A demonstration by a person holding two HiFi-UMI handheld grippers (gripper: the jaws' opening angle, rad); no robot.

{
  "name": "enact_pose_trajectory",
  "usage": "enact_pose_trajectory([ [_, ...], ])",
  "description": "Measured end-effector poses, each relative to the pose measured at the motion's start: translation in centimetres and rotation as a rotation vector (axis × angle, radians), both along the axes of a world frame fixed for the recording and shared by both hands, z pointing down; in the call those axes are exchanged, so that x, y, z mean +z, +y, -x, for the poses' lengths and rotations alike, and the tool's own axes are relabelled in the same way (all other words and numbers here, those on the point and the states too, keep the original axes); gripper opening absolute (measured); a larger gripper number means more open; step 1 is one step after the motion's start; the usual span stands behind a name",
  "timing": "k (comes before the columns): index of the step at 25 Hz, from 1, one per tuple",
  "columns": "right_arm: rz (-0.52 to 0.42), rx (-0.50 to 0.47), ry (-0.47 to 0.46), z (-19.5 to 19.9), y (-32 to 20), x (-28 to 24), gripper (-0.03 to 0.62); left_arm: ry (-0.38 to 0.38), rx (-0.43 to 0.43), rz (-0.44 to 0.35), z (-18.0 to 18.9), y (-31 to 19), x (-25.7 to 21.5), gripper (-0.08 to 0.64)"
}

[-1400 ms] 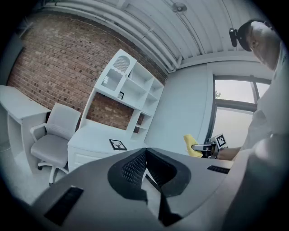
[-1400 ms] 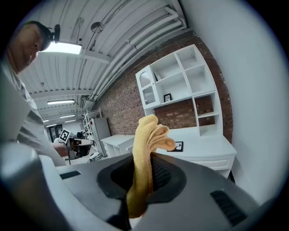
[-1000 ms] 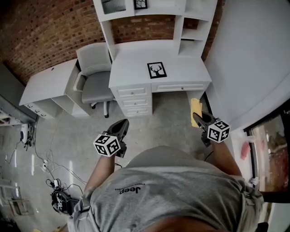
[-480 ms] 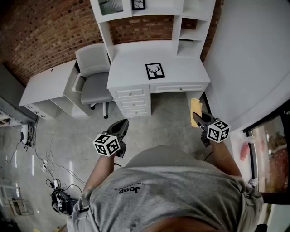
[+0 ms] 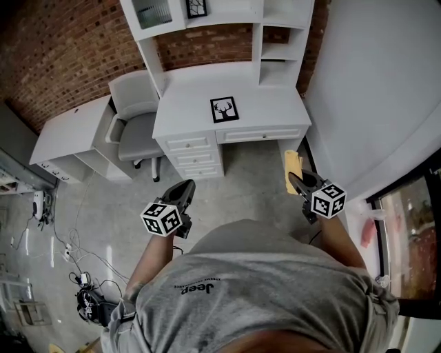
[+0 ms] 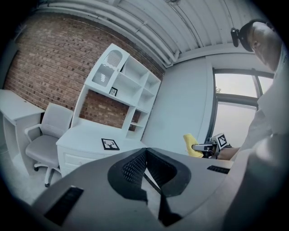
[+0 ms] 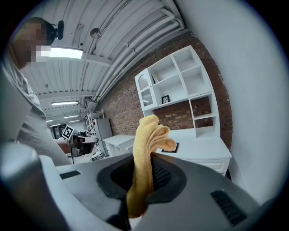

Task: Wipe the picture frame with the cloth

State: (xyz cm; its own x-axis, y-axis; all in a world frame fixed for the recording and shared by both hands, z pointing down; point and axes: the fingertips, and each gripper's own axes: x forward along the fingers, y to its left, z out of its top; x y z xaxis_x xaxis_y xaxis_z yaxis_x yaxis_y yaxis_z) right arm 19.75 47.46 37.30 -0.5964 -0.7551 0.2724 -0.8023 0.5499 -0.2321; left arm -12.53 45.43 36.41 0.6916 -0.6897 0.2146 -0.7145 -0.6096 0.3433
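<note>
A black picture frame with a deer print lies flat on the white desk ahead; it also shows in the left gripper view and, partly hidden by the cloth, in the right gripper view. My right gripper is shut on a yellow cloth, which stands up between its jaws. My left gripper is shut with nothing in it, its pads pressed together. Both grippers hang over the floor, well short of the desk.
A grey chair stands left of the desk, a low white table further left. White shelves rise behind the desk against a brick wall. A white wall runs on the right. Cables lie on the floor at the left.
Both grippers and the head view have moved forward toward the desk; the desk and frame sit lower and further left in the picture. The cloth stays gripped.
</note>
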Motion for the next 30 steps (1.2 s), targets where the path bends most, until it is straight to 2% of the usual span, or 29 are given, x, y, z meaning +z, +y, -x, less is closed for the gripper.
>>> enact_pose_trajectory([
  [9,0.005,-0.034,-0.018,-4.6,-0.9,1.7,0.057,-0.010,0.009,0.030,-6.1,-1.3,1.0,0.018],
  [15,0.042,-0.031,-0.019,-4.3,-5.4,3.7,0.057,-0.017,0.012,0.056,-5.4,-5.8,2.7,0.018],
  [20,0.037,-0.015,-0.009,-1.4,-13.6,4.9,0.057,-0.003,0.050,0.074,-3.1,-14.8,5.6,0.018],
  [25,0.033,0.043,-0.008,2.4,-26.1,5.3,0.057,0.072,0.111,0.098,0.3,-28.9,7.3,0.018],
  [27,0.051,0.077,-0.003,3.9,-31.7,5.2,0.058,0.061,0.156,0.120,1.1,-34.8,7.4,0.018],
  [30,0.068,0.111,0.015,5.4,-38.9,4.9,0.058,0.002,0.241,0.127,1.2,-41.9,7.6,0.018],
])
